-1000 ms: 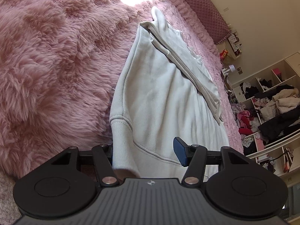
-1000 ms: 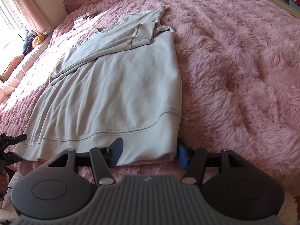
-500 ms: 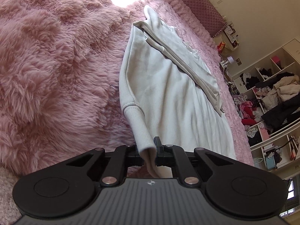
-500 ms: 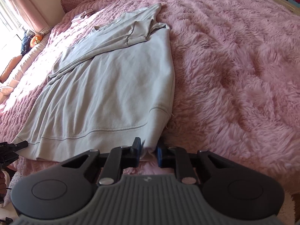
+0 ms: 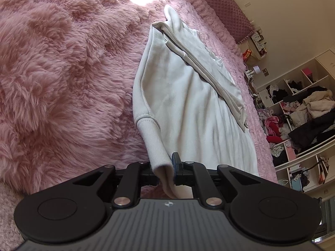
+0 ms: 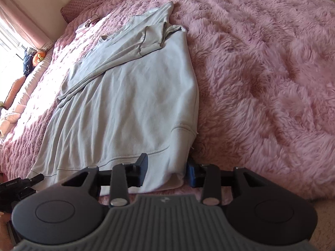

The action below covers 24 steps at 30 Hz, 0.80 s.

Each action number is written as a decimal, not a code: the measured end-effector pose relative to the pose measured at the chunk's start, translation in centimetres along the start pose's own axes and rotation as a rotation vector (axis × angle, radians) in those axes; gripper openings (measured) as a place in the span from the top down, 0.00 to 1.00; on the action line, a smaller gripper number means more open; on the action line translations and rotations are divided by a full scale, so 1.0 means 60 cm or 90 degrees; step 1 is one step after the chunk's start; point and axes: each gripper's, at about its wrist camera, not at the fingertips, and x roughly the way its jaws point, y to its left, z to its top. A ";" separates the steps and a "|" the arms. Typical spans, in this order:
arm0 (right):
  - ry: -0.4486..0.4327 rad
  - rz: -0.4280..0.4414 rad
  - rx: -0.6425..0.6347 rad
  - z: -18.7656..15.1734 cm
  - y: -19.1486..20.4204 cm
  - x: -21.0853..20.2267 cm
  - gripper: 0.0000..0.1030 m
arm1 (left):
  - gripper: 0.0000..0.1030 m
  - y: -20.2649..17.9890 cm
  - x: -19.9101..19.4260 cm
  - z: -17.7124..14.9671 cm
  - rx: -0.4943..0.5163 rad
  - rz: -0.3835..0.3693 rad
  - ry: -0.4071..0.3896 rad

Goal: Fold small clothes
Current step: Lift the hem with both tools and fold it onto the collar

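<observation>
At near hem of pale cotton sweatshirt (image 5: pixel 188 104) on pink fluffy blanket (image 5: pixel 62 73): left gripper (image 5: pixel 164 167) pinching ribbed corner; right gripper (image 6: pixel 166 170), jaws just reopening, straddling other corner unpinched — regrasp needed before folding.

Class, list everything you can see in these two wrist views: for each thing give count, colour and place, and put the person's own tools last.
sweatshirt: one, pale grey-white, flat on the bed, sleeve folded across its chest.
fluffy blanket: one, pink, covering the bed under the sweatshirt.
headboard: one, quilted dark pink, at the bed's far end.
shelves: one unit, white, by the wall, stuffed with mixed clothes.
curtain: one, pink, by the bright window.
left gripper: one, black, shut on the sweatshirt's ribbed hem corner.
right gripper: one, black with blue pads, jaws just reopened, astride the other hem corner without pressing it.
</observation>
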 end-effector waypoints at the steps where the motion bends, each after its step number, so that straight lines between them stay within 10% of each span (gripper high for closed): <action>1: -0.001 0.002 0.007 0.004 0.000 0.000 0.68 | 0.90 0.002 0.000 0.000 -0.002 -0.002 0.000; 4: 0.015 0.002 -0.003 0.009 0.003 0.003 0.97 | 0.90 0.006 0.001 -0.001 -0.006 -0.010 -0.002; 15: -0.052 0.101 0.115 0.018 -0.033 -0.028 0.98 | 0.96 0.001 -0.013 0.030 -0.046 -0.141 -0.034; 24: -0.145 0.160 0.153 0.146 -0.012 -0.028 0.98 | 0.96 -0.056 0.008 0.140 0.019 -0.194 -0.101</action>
